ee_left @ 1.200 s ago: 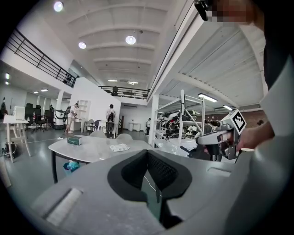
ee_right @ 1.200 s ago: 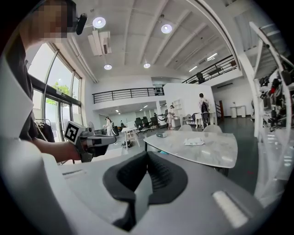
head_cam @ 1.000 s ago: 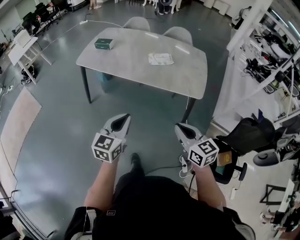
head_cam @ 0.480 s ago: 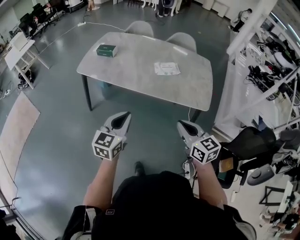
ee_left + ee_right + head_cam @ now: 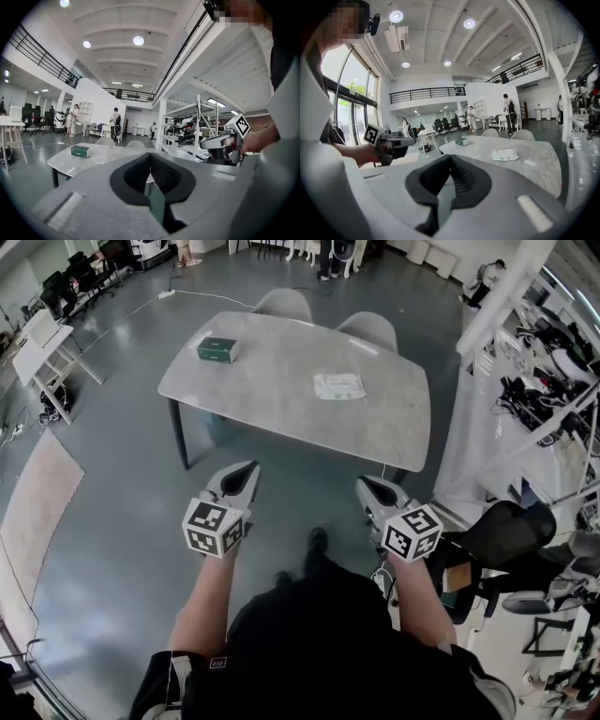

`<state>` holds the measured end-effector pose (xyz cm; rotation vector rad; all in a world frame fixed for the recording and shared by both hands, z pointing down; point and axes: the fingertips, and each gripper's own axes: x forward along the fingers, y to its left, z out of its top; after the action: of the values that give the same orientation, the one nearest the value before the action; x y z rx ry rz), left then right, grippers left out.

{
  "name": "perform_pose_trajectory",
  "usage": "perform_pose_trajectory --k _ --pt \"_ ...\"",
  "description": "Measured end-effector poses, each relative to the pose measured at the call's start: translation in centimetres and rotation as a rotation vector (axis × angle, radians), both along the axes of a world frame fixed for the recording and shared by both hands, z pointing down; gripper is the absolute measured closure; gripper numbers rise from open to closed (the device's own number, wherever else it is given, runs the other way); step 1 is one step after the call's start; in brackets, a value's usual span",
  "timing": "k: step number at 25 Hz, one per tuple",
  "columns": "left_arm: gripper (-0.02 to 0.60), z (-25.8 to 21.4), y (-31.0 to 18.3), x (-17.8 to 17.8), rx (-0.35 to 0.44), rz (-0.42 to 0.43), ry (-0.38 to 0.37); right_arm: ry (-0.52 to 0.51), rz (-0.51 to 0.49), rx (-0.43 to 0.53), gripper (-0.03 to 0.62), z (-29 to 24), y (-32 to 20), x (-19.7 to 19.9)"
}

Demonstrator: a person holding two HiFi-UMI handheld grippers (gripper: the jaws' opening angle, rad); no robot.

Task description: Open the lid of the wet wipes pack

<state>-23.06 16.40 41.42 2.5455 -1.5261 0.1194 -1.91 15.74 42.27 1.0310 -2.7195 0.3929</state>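
Observation:
The wet wipes pack point(image 5: 338, 385), flat, white and green, lies on the grey table point(image 5: 281, 404) right of its middle. In the right gripper view the pack point(image 5: 505, 154) shows ahead on the tabletop. Both grippers hang in the air over the floor, short of the table's near edge. My left gripper point(image 5: 246, 471) is shut and holds nothing, its pads point(image 5: 161, 174) meeting at the tips. My right gripper point(image 5: 365, 483) is also shut and empty, with the pack well beyond its tips. The left gripper view does not show the pack.
A green box point(image 5: 217, 350) sits at the table's far left corner. Two grey chairs point(image 5: 284, 304) stand behind the table. A black office chair point(image 5: 497, 535) and cluttered shelving point(image 5: 553, 362) crowd the right side. Cables lie on the floor by my feet.
The person has walked toward the table, which now sits closer and lower in the head view. Both grippers travelled forward together, still shut and side by side.

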Motion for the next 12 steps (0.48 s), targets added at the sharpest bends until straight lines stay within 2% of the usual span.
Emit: perform_pose_trajectory --k 6,12 --pt "0.572 0.8 -3.6 0.1 -0.027 -0.011 -0.027 -0.034 -0.014 -0.018 0.592 1.1 -4.5 -0.4" --pt "0.572 2.1 -10.6 1.7 -0.071 -0.006 -0.052 -0.061 -0.01 -0.054 0.592 2.8 -11.6 1.1"
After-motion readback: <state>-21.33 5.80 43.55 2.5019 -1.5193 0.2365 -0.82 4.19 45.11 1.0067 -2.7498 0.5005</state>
